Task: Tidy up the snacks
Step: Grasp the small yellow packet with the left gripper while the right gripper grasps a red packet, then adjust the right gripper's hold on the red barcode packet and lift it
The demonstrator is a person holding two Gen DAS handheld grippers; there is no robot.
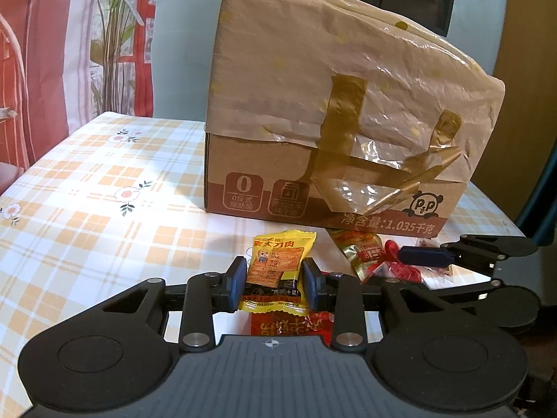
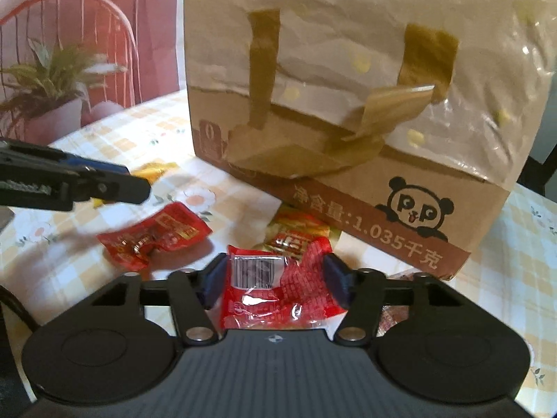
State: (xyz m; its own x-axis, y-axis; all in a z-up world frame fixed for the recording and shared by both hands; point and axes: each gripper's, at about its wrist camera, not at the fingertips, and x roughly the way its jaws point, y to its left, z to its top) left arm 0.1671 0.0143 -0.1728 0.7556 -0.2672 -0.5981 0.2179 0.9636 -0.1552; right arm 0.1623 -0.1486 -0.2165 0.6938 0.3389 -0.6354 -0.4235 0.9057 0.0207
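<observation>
A big cardboard box [image 1: 334, 111], wrapped in crinkled paper and strips of brown tape, stands on the checked surface [image 1: 87, 209], and everything else sits in front of it. The left tongs [image 1: 275, 284] are clamped on a yellow snack packet [image 1: 276, 271], blue pads pressing its two sides, the packet held upright just in front of the box's printed lower edge. Beneath them lies a red packet with gold lettering [image 1: 289, 324], only partly visible.

The right tongs [image 2: 275, 284] have a red snack packet [image 2: 275, 289] between their pads; both pads touch its crumpled sides, so they grip it, close to the box's corner with the panda logo [image 2: 416, 209]. No earlier picture shows how they got there. Nearer the box's front edge rests a red-and-gold packet [image 2: 296, 233], and to the left of that, further from the box, another crumpled red packet [image 2: 156, 237] lies flat on the cloth.
</observation>
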